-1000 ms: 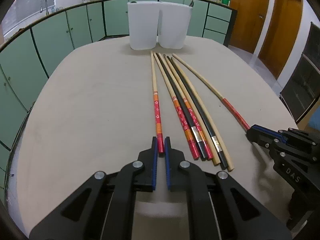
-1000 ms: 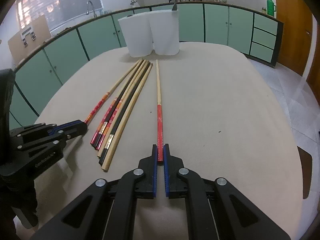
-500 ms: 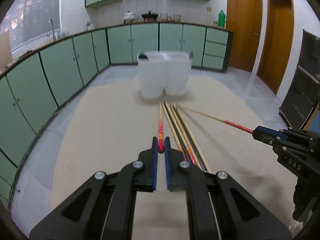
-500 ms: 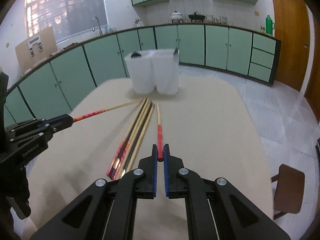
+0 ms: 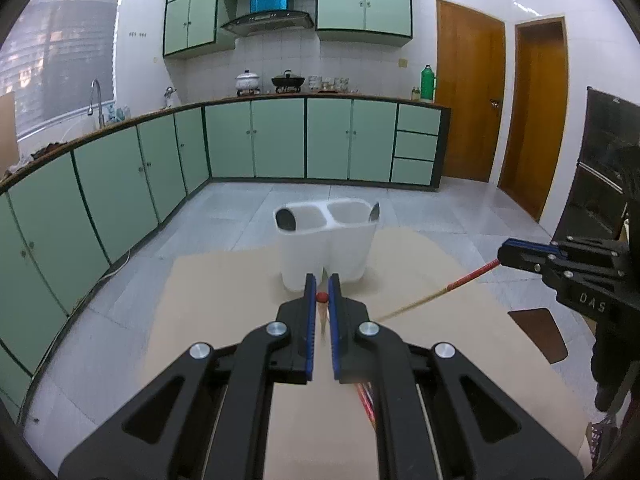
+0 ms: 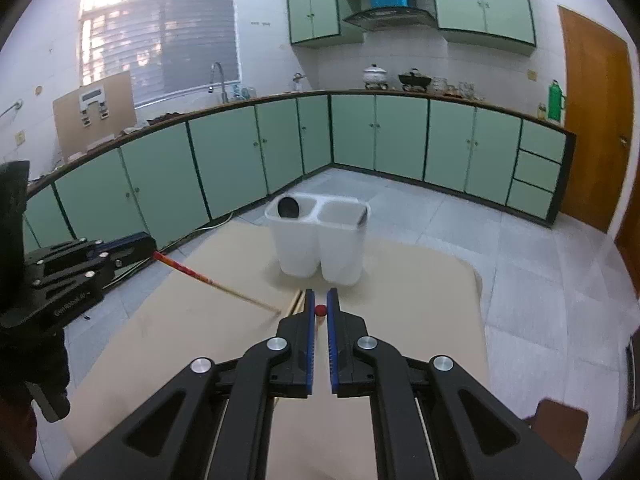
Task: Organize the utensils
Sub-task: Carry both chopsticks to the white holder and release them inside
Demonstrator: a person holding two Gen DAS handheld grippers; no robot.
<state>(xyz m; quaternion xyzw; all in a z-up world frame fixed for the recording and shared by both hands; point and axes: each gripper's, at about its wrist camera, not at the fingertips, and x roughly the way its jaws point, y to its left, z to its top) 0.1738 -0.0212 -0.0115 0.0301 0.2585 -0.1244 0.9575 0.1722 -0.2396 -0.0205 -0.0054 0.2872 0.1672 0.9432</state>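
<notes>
My left gripper (image 5: 321, 298) is shut on the red end of a chopstick (image 5: 321, 298), which hangs down from the jaws above the table. My right gripper (image 6: 320, 310) is shut on the red end of another chopstick (image 6: 320, 310). Each gripper shows in the other's view, holding its stick slanting down to the table: the right gripper (image 5: 505, 255) with its stick (image 5: 436, 295), the left gripper (image 6: 146, 245) with its stick (image 6: 216, 285). A white two-compartment holder (image 5: 326, 250) stands ahead on the table, also in the right wrist view (image 6: 318, 240). A dark spoon head (image 5: 285, 218) shows in its left compartment.
The beige table (image 5: 224, 292) lies below both grippers. Ends of the other chopsticks (image 5: 366, 400) show under my left gripper. Green cabinets (image 5: 280, 140) line the walls, wooden doors (image 5: 468, 100) stand at the right, and a brown chair seat (image 5: 538, 334) is beside the table.
Both grippers have risen and tilted up with their chopsticks. The sticks' far ends have swung down, and the row of chopsticks on the table has dropped out of sight.
</notes>
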